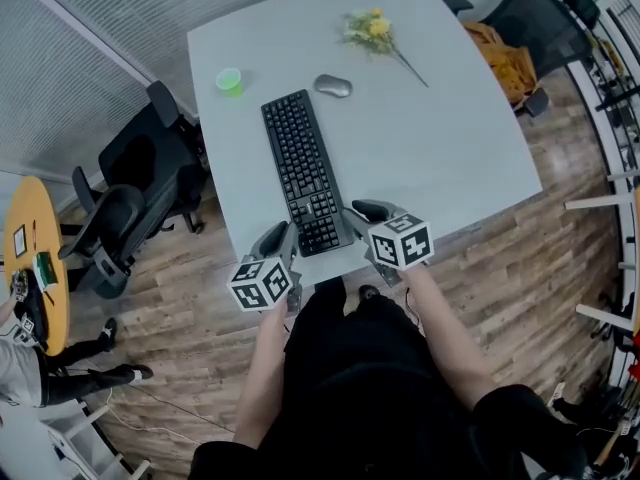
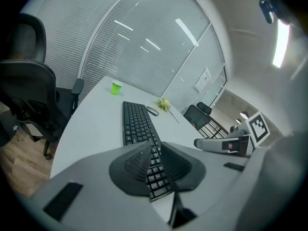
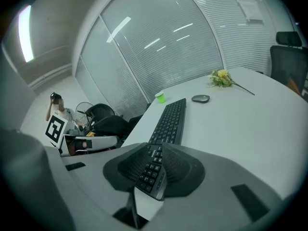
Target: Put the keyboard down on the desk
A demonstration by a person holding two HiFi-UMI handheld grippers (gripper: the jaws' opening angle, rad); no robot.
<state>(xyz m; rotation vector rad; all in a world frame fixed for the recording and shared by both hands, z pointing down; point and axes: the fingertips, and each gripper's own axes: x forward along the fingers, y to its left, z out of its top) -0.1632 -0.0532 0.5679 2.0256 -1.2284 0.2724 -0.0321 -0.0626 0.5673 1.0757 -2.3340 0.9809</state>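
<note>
Bright, even overhead light. A white ceiling tube lamp (image 2: 280, 37) glares above-right of the left gripper (image 2: 154, 146); reflections streak the ribbed glass wall (image 2: 144, 47) ahead. Edges bend, darken.

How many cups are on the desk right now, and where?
1. The green cup stands near the far left corner of the desk, left of the mouse and beyond the keyboard. No other cup shows.

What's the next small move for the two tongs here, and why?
Probably raise both together slightly, keeping them level. The left tongs and right tongs each look closed on a near corner of the keyboard. It lies flat on the desk with that end at the desk's edge, so lifting one side alone would likely twist it.
</note>
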